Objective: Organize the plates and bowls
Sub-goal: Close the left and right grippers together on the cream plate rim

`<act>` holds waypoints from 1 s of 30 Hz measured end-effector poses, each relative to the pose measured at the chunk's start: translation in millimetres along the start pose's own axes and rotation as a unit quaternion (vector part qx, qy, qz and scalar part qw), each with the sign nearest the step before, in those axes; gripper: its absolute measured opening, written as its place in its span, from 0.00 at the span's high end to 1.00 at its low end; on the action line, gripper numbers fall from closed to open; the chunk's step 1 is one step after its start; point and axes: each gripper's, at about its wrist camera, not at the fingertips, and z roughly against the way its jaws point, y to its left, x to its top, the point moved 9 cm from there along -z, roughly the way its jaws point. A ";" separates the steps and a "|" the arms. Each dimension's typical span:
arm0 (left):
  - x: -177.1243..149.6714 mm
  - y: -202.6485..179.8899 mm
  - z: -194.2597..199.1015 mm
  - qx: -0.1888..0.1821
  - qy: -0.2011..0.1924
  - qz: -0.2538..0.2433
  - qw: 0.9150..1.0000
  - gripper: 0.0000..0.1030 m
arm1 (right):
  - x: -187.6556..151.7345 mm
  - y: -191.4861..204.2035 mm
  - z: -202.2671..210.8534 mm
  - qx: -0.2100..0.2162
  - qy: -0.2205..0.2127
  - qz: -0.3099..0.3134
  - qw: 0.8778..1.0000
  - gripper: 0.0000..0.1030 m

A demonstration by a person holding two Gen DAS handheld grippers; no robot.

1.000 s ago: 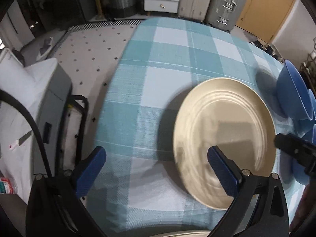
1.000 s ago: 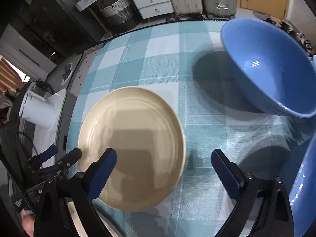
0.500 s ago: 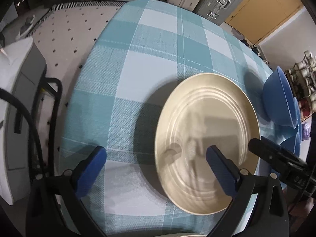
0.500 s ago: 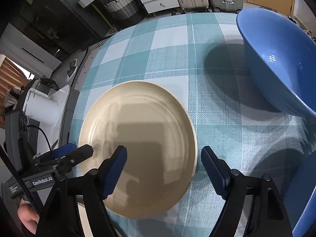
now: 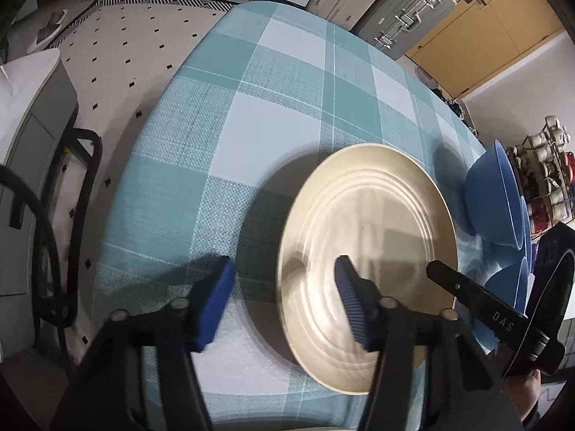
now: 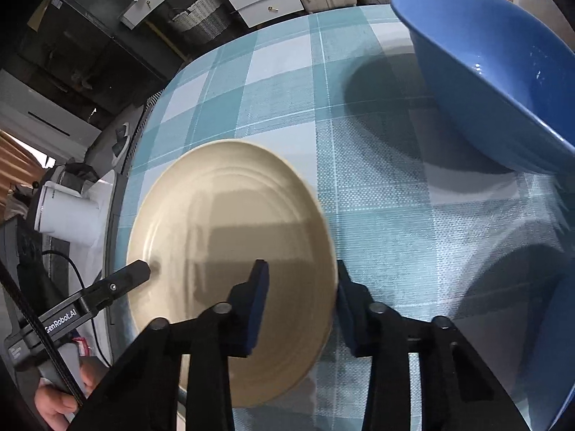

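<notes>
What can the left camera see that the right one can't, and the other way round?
Only the left view shows the dotted floor, the suitcase and a rack of cups. Only the right view shows the wicker basket, a white appliance and the inside of the big blue bowl. Both show the beige plate on the checked cloth, with each gripper straddling its edge: left, right.

Open checked tablecloth (image 5: 287,82) lies ahead of my left gripper (image 5: 284,301). The blue bowl (image 6: 492,72) blocks my right side. The beige plate (image 6: 230,251) sits between.
</notes>
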 end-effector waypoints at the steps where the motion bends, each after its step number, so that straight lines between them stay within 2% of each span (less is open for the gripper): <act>1: 0.2 0.6 1.1 -0.010 -0.003 0.006 1.000 0.62 | -0.1 -2.4 0.2 -0.004 -0.002 -0.001 1.000 0.82; 3: 0.0 1.7 2.4 -0.021 -0.007 0.009 1.000 0.64 | -0.1 -8.8 0.7 0.002 -0.004 -0.020 1.000 0.89; 6: -4.2 -2.2 -1.9 -0.009 0.000 -0.015 1.000 0.75 | -0.4 -10.1 2.8 0.001 -0.010 -0.028 1.000 0.91; 8: -5.7 -4.8 -1.1 -0.006 -0.001 -0.022 1.000 0.77 | -0.8 -7.5 3.5 -0.005 -0.012 -0.019 1.000 0.91; 12: -5.9 -4.6 4.9 0.003 -0.008 -0.027 1.000 0.77 | -0.8 -3.3 6.3 0.000 -0.016 -0.018 1.000 0.91; 16: -5.9 -3.2 9.9 -0.006 -0.010 -0.018 1.000 0.77 | -0.9 -1.3 12.6 0.009 -0.025 -0.014 1.000 0.93; 21: -8.6 -9.3 18.2 0.016 -0.024 -0.042 0.999 0.77 | -3.3 2.0 21.2 0.004 -0.035 -0.001 0.999 0.93; 25: -10.4 -8.3 27.4 0.008 -0.042 -0.033 0.999 0.77 | -6.4 5.1 29.7 0.011 -0.042 0.005 0.999 0.93; 30: -15.7 -6.6 38.1 0.008 -0.044 -0.032 0.998 0.77 | -7.8 13.1 40.6 0.018 -0.047 0.013 0.999 0.93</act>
